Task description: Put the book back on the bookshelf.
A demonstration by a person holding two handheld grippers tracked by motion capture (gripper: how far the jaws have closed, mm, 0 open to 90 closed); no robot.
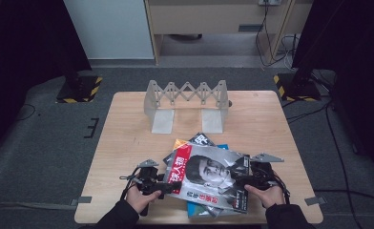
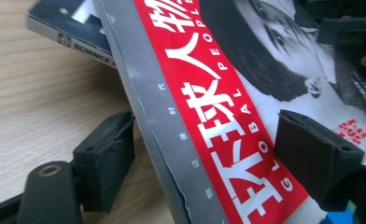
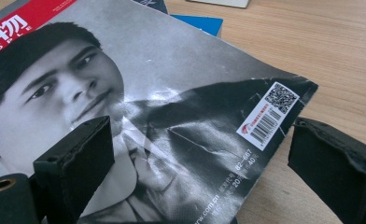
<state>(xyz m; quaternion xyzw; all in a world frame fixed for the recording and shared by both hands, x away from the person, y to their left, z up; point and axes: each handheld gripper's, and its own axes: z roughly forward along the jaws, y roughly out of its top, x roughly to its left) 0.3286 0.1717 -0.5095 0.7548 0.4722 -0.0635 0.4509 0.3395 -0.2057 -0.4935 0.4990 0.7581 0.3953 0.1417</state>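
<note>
A magazine (image 1: pixel 209 174) with a red title band and a black-and-white portrait cover lies on top of a loose pile near the table's front edge. My left gripper (image 1: pixel 171 187) is at its spine side. In the left gripper view the jaws (image 2: pixel 204 135) stand wide, with the grey spine (image 2: pixel 172 140) running between them and one pad (image 2: pixel 312 154) over the red band. My right gripper (image 1: pixel 240 181) is at the opposite edge. Its jaws (image 3: pixel 200 140) stand wide around the magazine's barcode corner (image 3: pixel 265 116), with no pad pressing on it.
Under the top magazine lie a dark science magazine (image 2: pixel 69 28) and a blue book (image 3: pixel 200 23). A grey accordion-style rack (image 1: pixel 187 102) stands at the far side of the wooden table (image 1: pixel 128 133). Bare wood lies to the left and right of the pile.
</note>
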